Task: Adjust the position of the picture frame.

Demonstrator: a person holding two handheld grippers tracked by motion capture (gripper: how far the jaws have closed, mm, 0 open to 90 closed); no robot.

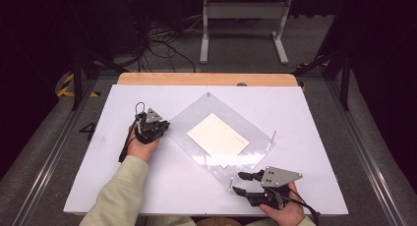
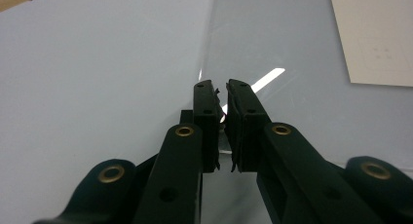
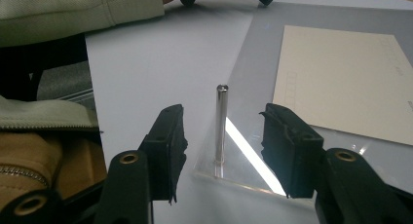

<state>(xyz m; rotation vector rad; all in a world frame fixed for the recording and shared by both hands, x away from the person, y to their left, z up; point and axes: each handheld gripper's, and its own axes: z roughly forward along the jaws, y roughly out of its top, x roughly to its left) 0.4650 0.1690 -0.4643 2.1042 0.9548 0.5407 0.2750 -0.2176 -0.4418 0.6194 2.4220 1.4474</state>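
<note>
Left side of the white table (image 1: 123, 186): left gripper (image 1: 156, 129) sits at the left corner of the clear acrylic plate (image 1: 196, 110), which lies flat, turned like a diamond, mid-table. In the left gripper view the jaws are pinched nearly together on the plate's corner, pads (image 2: 206, 118) on either side of the edge; the grip looks meant to lift or steady that corner.

Centre: a cream card (image 1: 218, 135) lies flat at the plate's middle; whether it lies on or under the plate I cannot tell. Thin metal pins stand upright at the plate's corners, probably handles or locating posts.

Right side: right gripper (image 1: 241, 183) rests low near the plate's near corner. In the right gripper view its jaws stand apart with the near pin (image 3: 221, 129) between them, neither pad touching it. Placement suggests it is lined up to clamp the pin, so both hands can take the plate by opposite corners.

A pale sleeve (image 1: 120, 196) comes in at the bottom left.
</note>
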